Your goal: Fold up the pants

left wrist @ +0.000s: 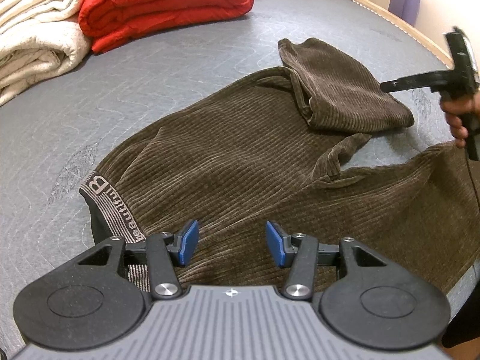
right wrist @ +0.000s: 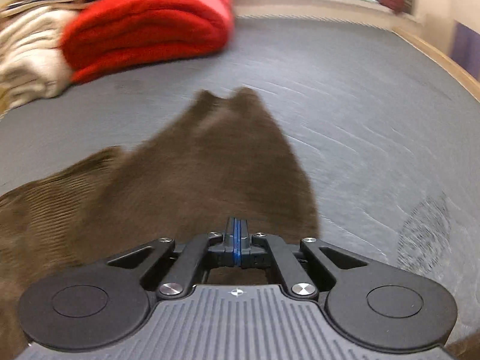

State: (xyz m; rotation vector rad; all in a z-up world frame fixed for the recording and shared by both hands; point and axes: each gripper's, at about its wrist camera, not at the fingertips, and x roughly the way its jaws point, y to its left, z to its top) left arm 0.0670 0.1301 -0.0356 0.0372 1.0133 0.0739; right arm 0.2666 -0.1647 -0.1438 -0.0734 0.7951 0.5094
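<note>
Brown corduroy pants [left wrist: 240,162] lie on the grey quilted mattress [left wrist: 150,96], the lettered waistband [left wrist: 108,207] at the near left. One leg end is folded back on itself at the far right. My left gripper [left wrist: 232,244] is open just above the waist area, blue pads apart. My right gripper [right wrist: 237,234] has its pads pressed together over the pants [right wrist: 180,186]; the view is blurred and no cloth shows between the pads. In the left wrist view the right gripper [left wrist: 459,72] is at the right edge, above the raised edge of the other leg.
A folded red blanket [left wrist: 165,9] and folded cream blankets [left wrist: 36,36] sit at the far left of the mattress. A wooden bed edge [left wrist: 399,18] runs along the far right. Bare mattress lies to the left and beyond the pants.
</note>
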